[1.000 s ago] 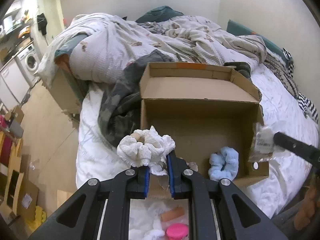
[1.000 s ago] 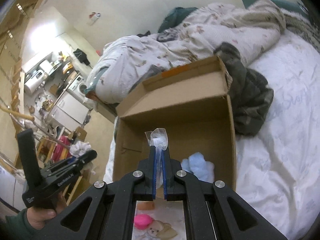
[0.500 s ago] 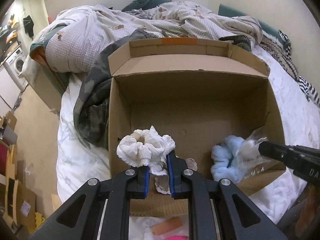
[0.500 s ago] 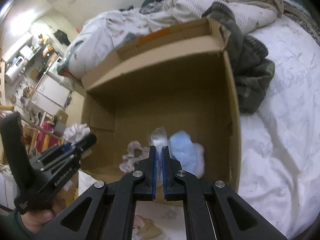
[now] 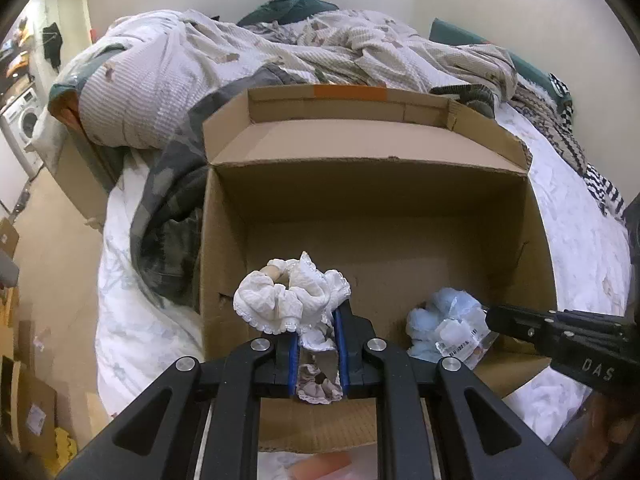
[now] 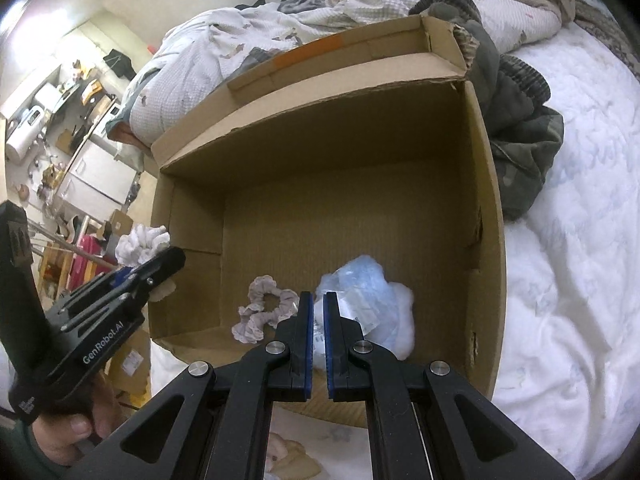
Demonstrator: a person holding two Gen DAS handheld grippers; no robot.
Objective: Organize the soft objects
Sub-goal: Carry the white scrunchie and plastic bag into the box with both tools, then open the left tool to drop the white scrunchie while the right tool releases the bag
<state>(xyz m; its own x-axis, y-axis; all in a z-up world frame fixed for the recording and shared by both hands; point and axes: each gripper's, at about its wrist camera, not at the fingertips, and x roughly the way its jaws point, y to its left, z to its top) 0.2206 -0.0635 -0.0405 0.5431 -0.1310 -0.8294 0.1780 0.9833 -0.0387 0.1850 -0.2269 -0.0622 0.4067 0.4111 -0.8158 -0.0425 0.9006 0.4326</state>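
Note:
An open cardboard box (image 5: 400, 216) (image 6: 360, 184) lies on the bed. My left gripper (image 5: 317, 320) is shut on a white frilly scrunchie (image 5: 288, 298) above the box's near left wall; it also shows in the right wrist view (image 6: 142, 244). My right gripper (image 6: 316, 300) is low inside the box, its jaws slightly parted around a clear plastic bag (image 6: 352, 288) (image 5: 460, 332) that rests on a blue fluffy scrunchie (image 6: 396, 312) (image 5: 432, 312). A pale lilac scrunchie (image 6: 260, 312) (image 5: 318, 388) lies on the box floor.
A rumpled duvet (image 5: 240, 60) and a dark camouflage garment (image 5: 168, 216) (image 6: 520, 132) lie behind and beside the box. White sheet (image 6: 568, 280) spreads to the right. The bed edge and floor with cartons (image 5: 28, 400) are on the left.
My right gripper has gone down into the box and its jaws have parted a little, with the bag now resting on the blue scrunchie. My left gripper has moved closer over the box.

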